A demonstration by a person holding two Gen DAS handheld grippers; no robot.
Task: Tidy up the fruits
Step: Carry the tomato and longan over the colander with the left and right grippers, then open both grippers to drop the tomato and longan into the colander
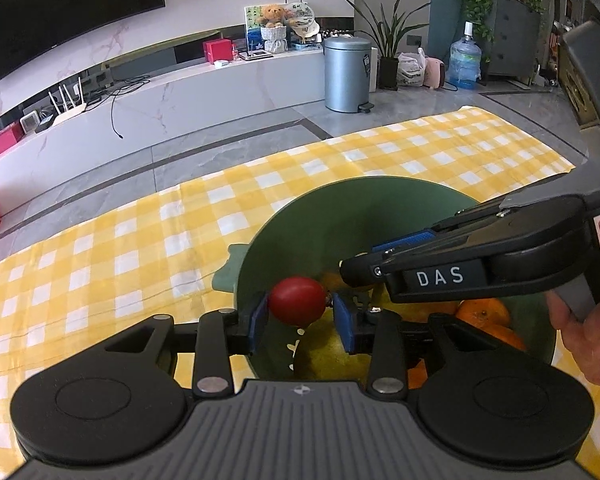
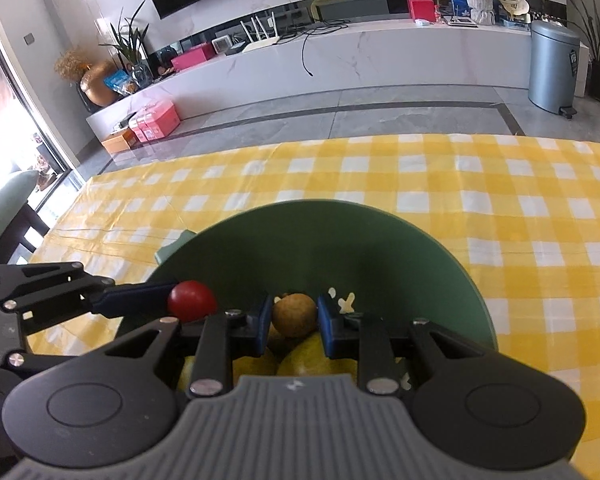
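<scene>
Left wrist view shows you one red tomato (image 1: 297, 300) between your left hand-held gripper (image 1: 302, 322) pads, over the green bowl (image 1: 380, 208); whether they press it is unclear. Your right hand-held gripper (image 2: 293, 322), angled downward, clamps one brown fruit (image 2: 294, 314) above two oranges (image 1: 484, 314) and yellow-green fruit. Yellow checked cloth (image 2: 500, 200) covers the desk.

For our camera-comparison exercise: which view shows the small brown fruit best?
The right wrist view: the brown fruit sits centred between that hand-held gripper's blue pads, unobstructed, above the green bowl. In the left wrist view I cannot make it out near the right hand-held gripper.
</scene>
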